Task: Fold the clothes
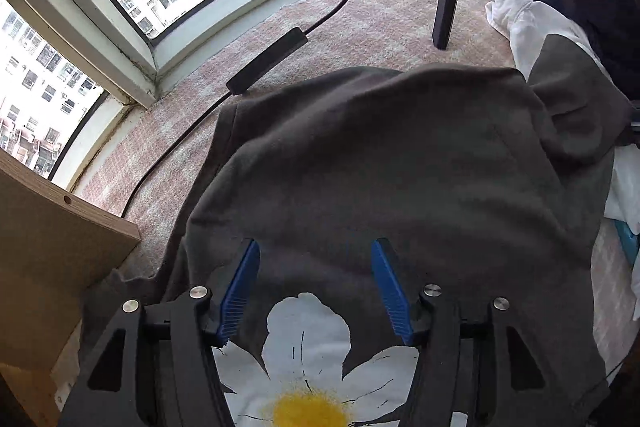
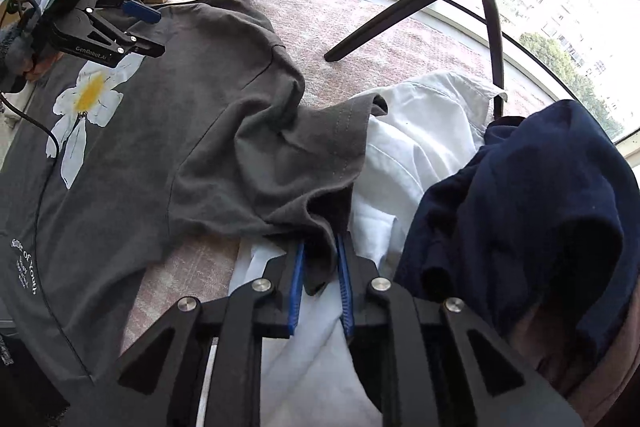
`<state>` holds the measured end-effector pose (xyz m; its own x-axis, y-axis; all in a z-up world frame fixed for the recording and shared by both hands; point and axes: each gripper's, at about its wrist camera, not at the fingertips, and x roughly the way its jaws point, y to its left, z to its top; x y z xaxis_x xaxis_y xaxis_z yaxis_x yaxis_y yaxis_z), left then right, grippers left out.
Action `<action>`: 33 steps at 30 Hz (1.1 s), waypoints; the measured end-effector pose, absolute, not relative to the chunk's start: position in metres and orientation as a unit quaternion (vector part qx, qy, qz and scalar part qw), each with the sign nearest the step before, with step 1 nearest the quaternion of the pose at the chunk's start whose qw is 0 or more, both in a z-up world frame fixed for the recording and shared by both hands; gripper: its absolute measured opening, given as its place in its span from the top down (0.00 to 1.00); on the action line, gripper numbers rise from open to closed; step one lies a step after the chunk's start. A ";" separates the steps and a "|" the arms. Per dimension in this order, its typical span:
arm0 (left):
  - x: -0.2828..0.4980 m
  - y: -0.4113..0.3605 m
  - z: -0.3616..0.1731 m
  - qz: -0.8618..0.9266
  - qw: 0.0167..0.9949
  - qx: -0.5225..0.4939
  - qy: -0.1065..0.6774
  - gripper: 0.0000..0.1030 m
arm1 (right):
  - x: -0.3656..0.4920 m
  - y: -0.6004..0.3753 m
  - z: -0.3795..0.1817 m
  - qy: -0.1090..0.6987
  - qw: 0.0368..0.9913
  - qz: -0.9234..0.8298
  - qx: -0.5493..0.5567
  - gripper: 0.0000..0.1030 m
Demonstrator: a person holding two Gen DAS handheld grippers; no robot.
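A dark grey T-shirt (image 1: pixel 400 155) with a white and yellow daisy print (image 1: pixel 308 359) lies spread on the pink carpet. My left gripper (image 1: pixel 315 247) hovers over its chest just above the flower, jaws wide apart and holding nothing. The right wrist view shows that left gripper (image 2: pixel 154 31) at the far left, by the daisy (image 2: pixel 86 95). My right gripper (image 2: pixel 320 247) stands at the crumpled grey sleeve (image 2: pixel 288 163). Its blue pads (image 2: pixel 297 287) are a narrow gap apart, with the sleeve's hem hanging loosely between them.
A white shirt (image 2: pixel 416 147) lies under the sleeve, and a navy garment (image 2: pixel 532 211) is heaped to its right. Black tripod legs (image 2: pixel 400 11) and a black cable with an adapter (image 1: pixel 268 61) lie toward the windows. A wooden board (image 1: pixel 48 231) stands at the left.
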<state>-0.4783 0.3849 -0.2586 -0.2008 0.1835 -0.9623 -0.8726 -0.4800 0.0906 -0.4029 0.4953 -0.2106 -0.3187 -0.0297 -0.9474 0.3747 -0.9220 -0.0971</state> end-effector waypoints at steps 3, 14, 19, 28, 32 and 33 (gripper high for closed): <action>-0.466 0.392 -0.265 0.687 0.389 -0.502 0.354 0.50 | -0.399 0.492 -0.206 0.150 0.121 -0.803 0.563 0.84; -0.489 0.348 -0.243 0.699 0.357 -0.548 0.289 0.66 | -0.329 0.472 -0.202 0.047 0.194 -0.805 0.558 0.72; -0.473 0.357 -0.250 0.668 0.368 -0.578 0.290 0.58 | -0.304 0.445 -0.253 -0.003 0.224 -0.769 0.598 0.72; -0.479 0.376 -0.243 0.657 0.391 -0.573 0.294 0.97 | -0.303 0.422 -0.278 -0.044 0.241 -0.769 0.590 0.72; -0.490 0.381 -0.232 0.661 0.394 -0.575 0.279 0.98 | -0.305 0.414 -0.280 -0.036 0.251 -0.767 0.590 0.97; -0.491 0.383 -0.228 0.663 0.395 -0.571 0.280 0.98 | -0.305 0.413 -0.281 -0.037 0.253 -0.765 0.591 0.97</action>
